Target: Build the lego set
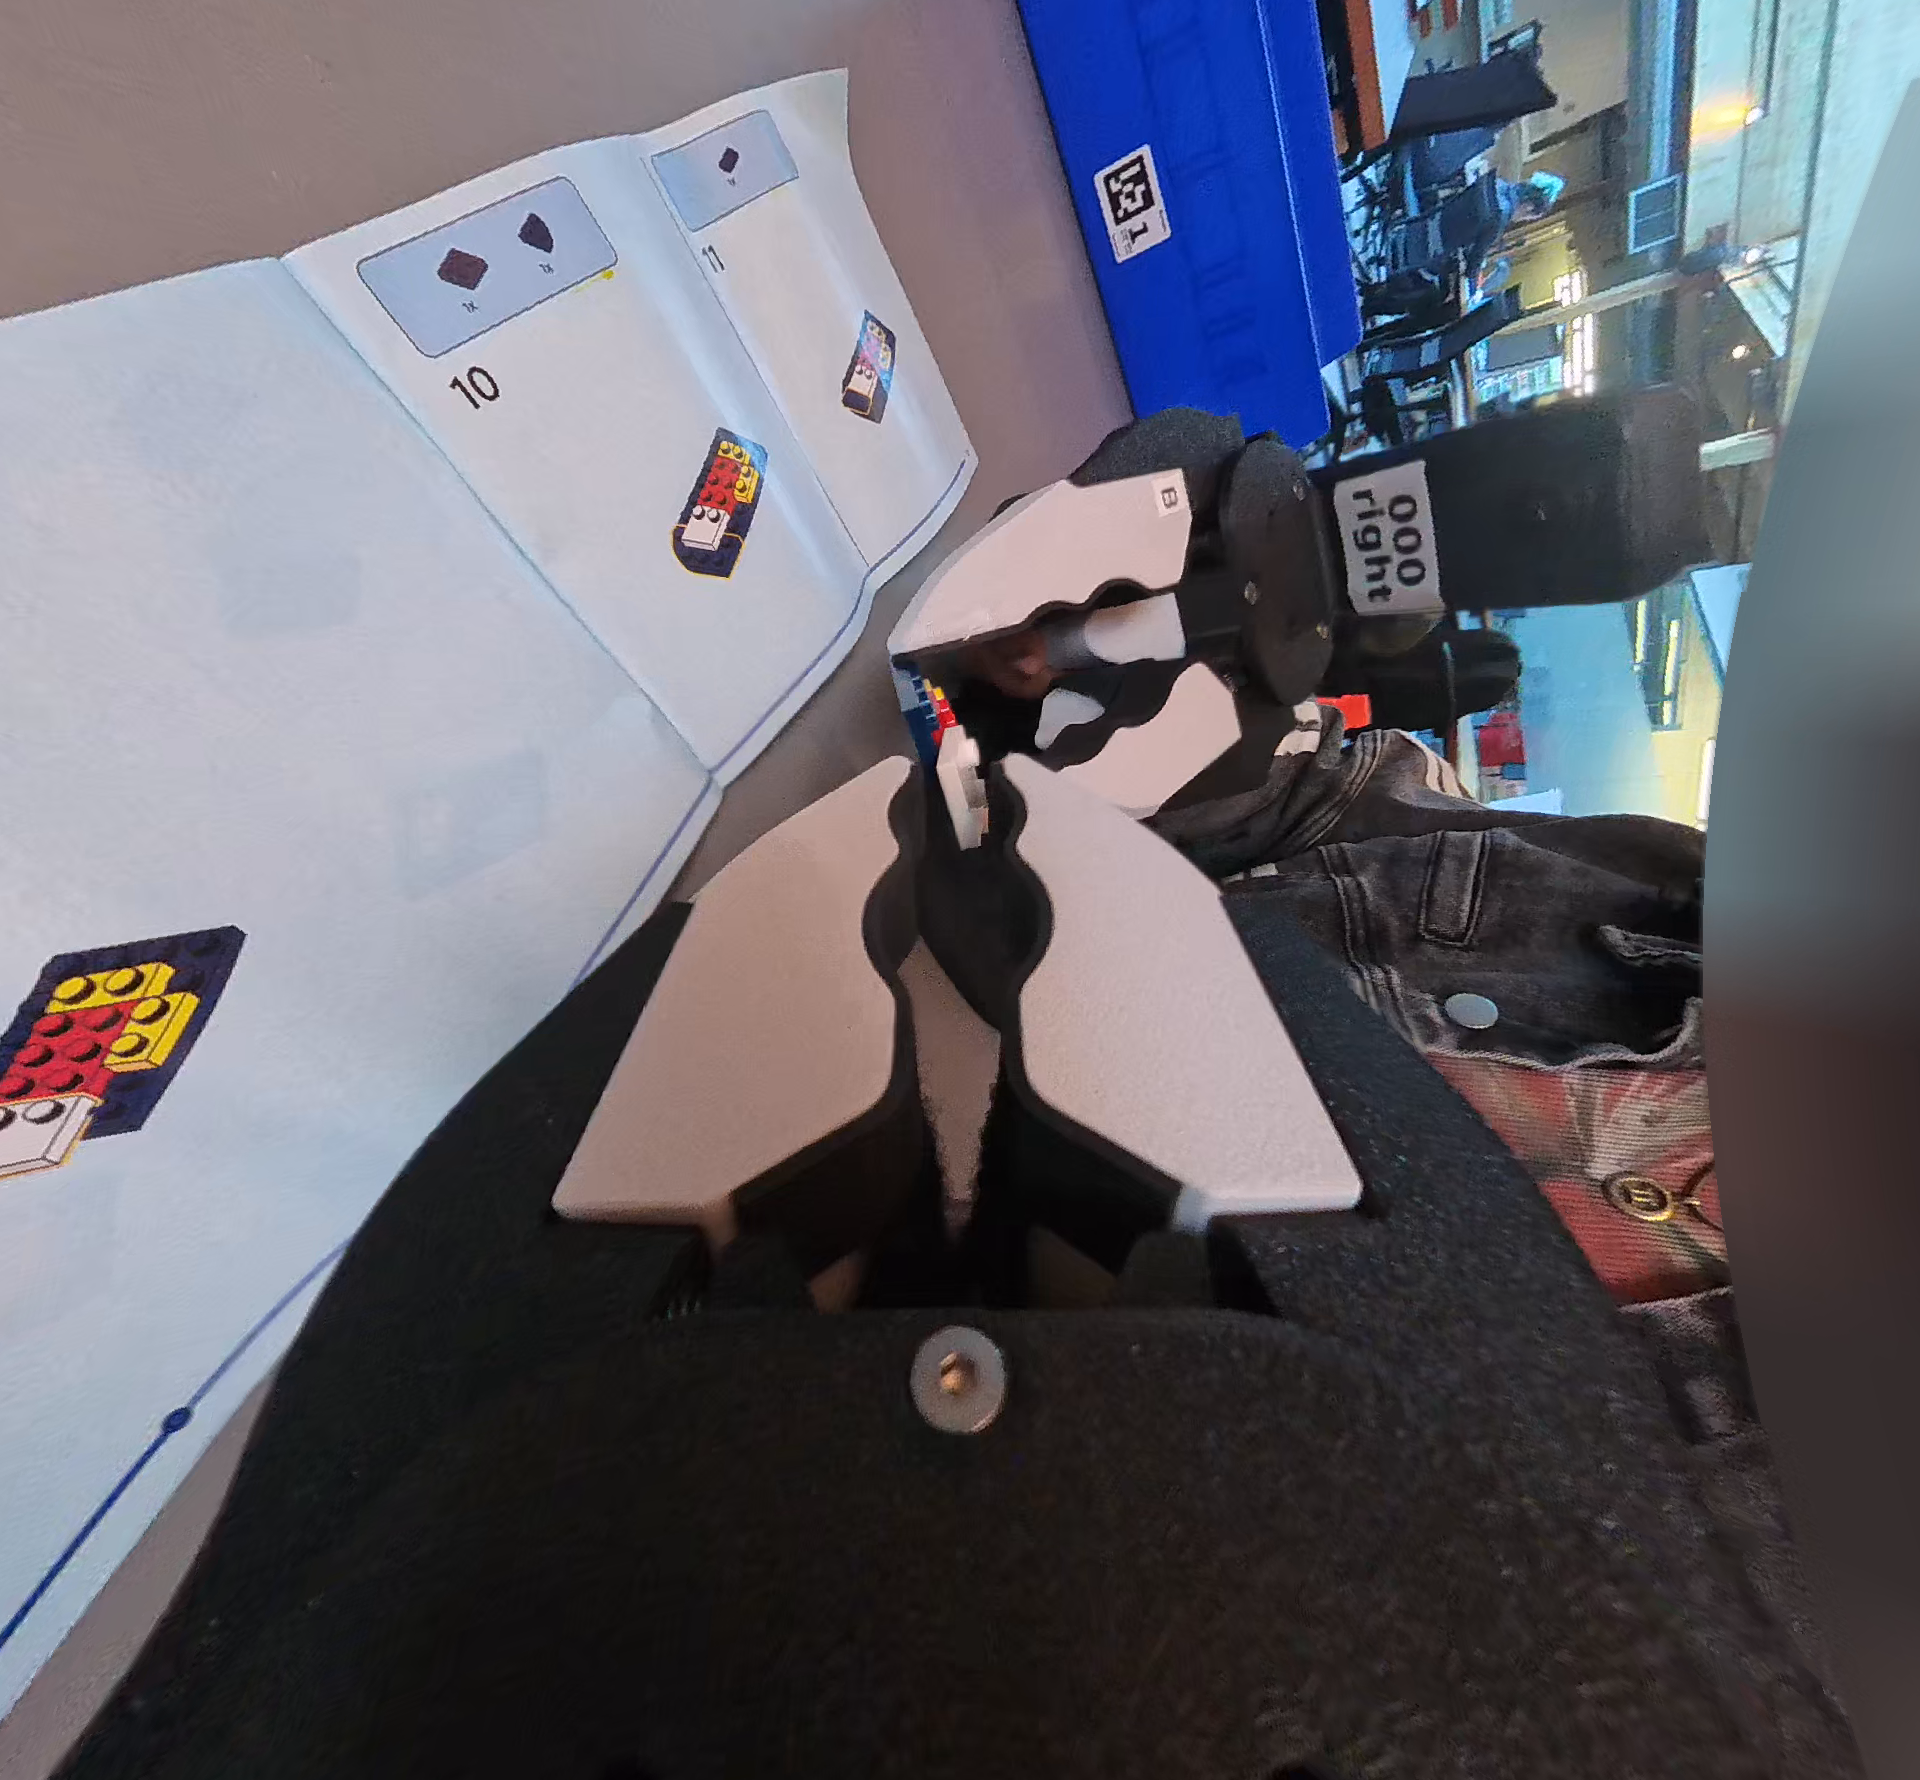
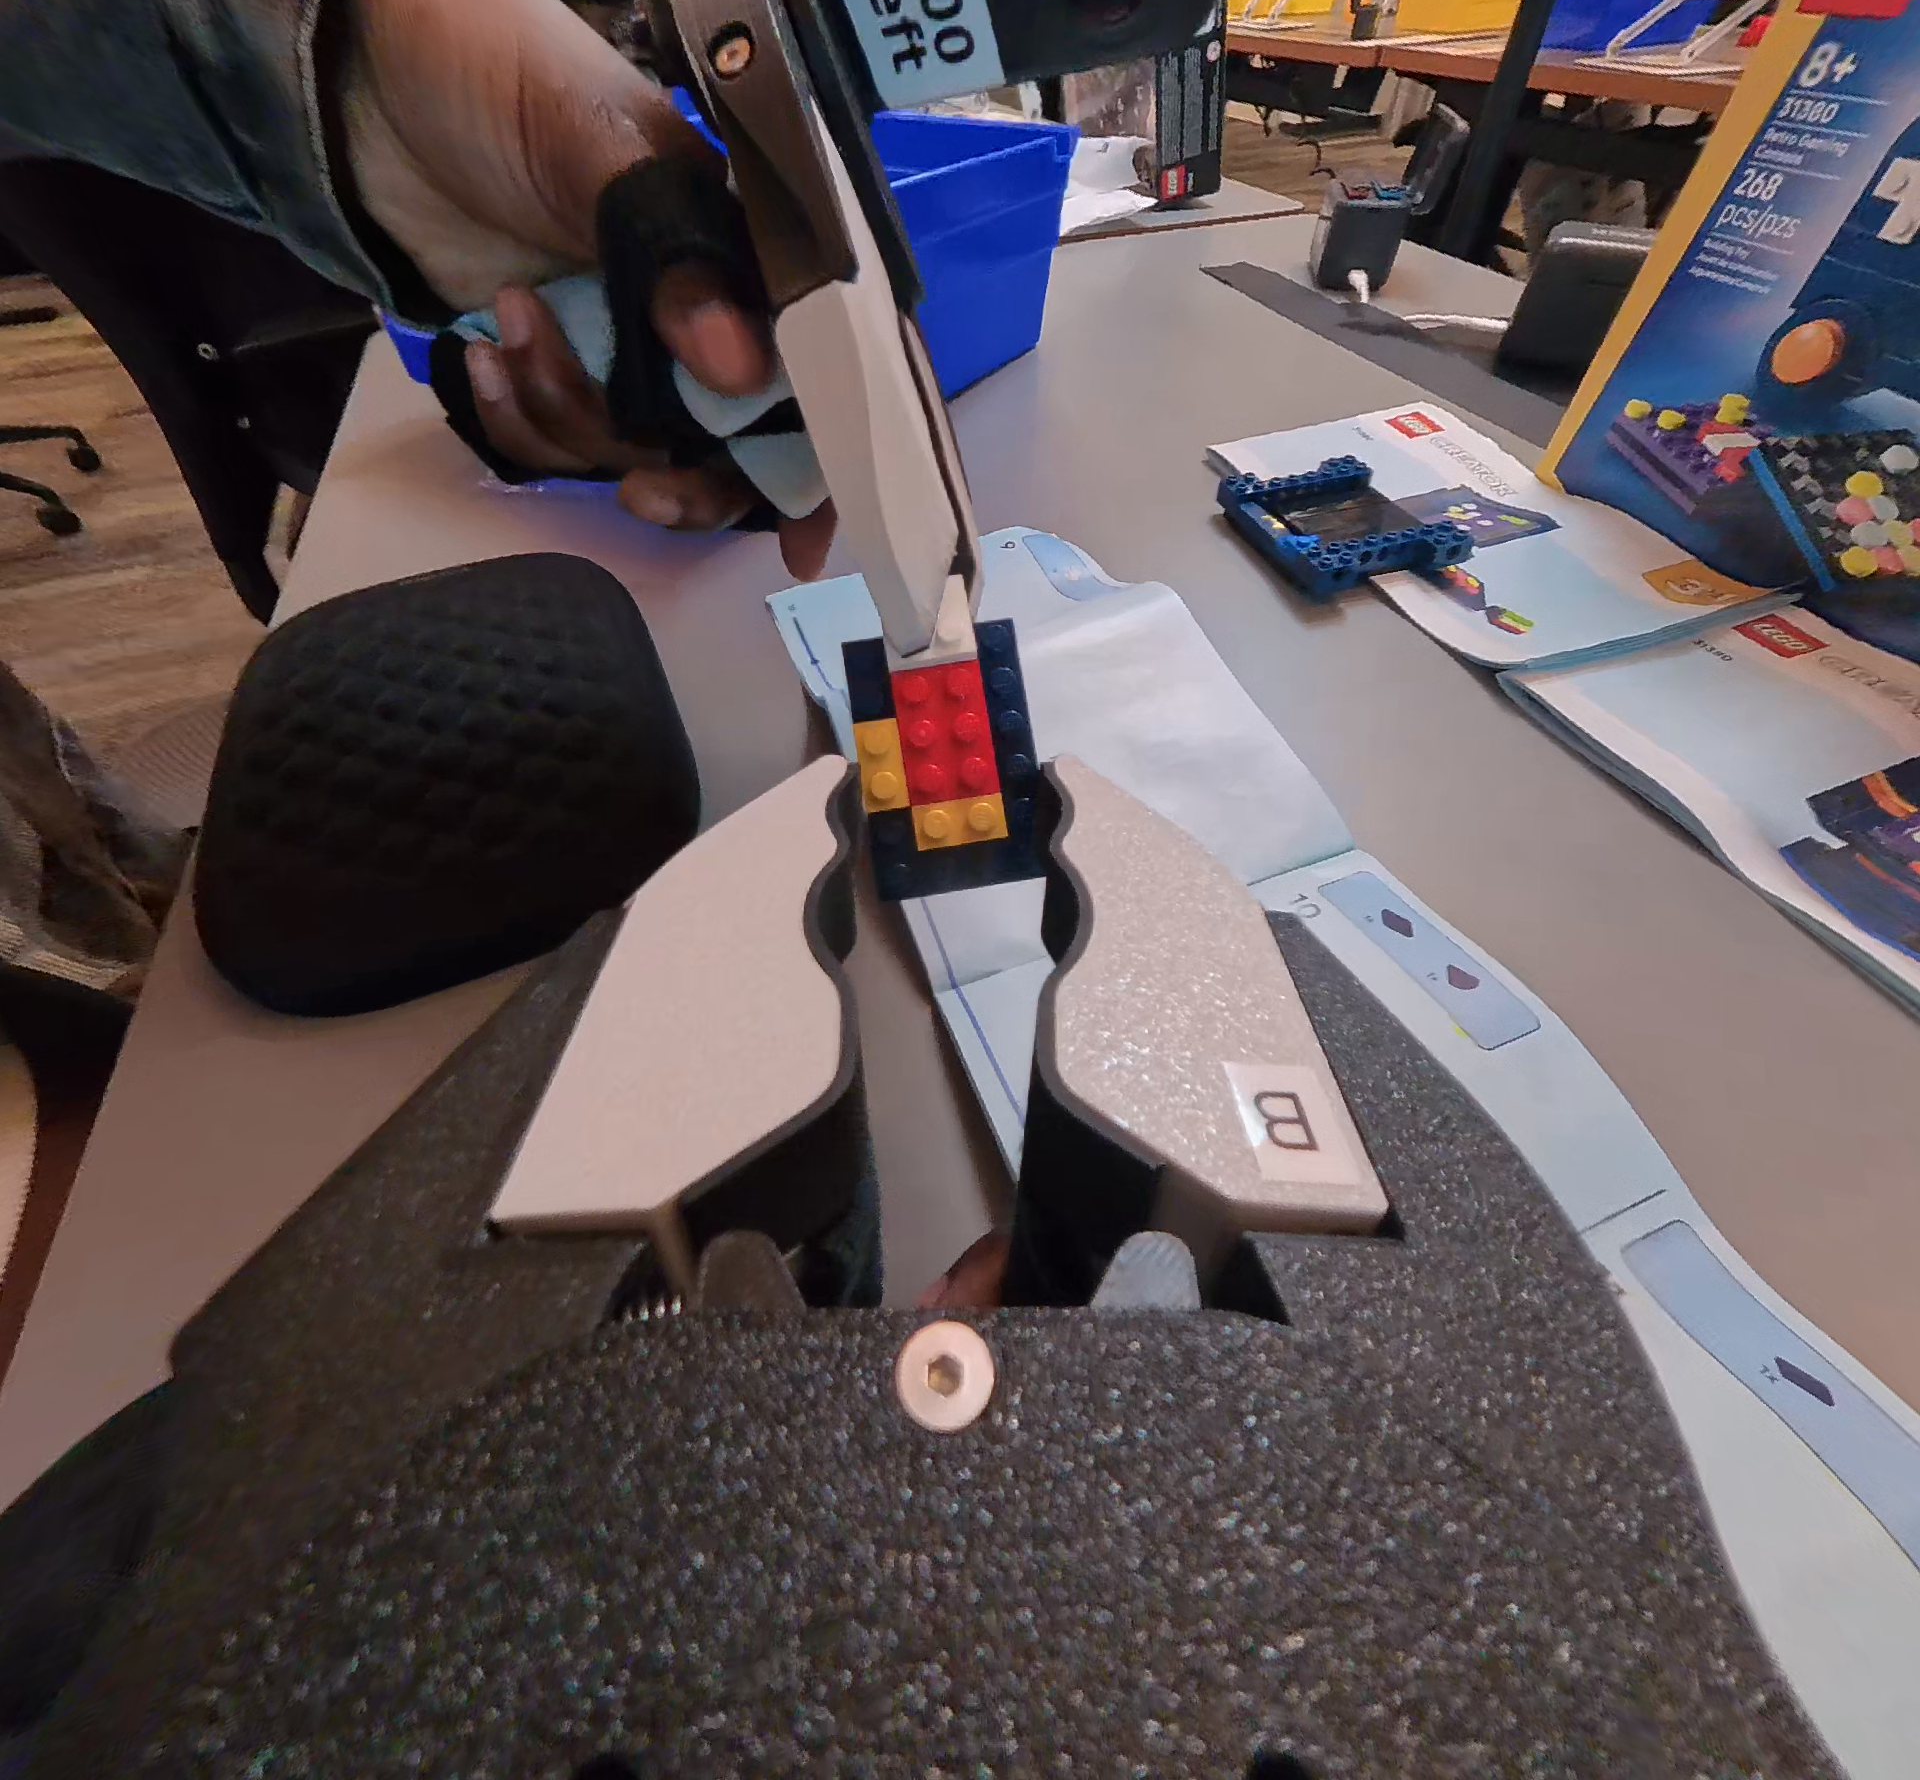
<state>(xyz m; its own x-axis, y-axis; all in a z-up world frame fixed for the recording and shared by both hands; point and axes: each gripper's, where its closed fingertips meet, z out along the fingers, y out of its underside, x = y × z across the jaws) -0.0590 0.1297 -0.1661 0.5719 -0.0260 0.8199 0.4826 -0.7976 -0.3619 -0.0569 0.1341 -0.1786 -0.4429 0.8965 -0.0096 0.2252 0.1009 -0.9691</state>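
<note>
left gripper (image 2: pixel 940 634), tagged with a white label, pinched nearly shut on a white brick (image 1: pixel 961 795) at the far end of the dark-blue plate (image 2: pixel 1013 691). right gripper (image 2: pixel 945 795), lettered sticker on one finger, clamped across that plate's sides above an open numbered instruction booklet (image 1: pixel 582 442); branded box (image 2: pixel 1766 224) nearby.

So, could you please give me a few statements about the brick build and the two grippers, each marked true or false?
1. The right gripper holds a dark blue plate topped with red and yellow bricks. True.
2. The left gripper holds a green brick. False: it holds a small white brick.
3. An open instruction booklet lies on the table. True.
4. The bin behind is yellow. False: it is blue.
</note>
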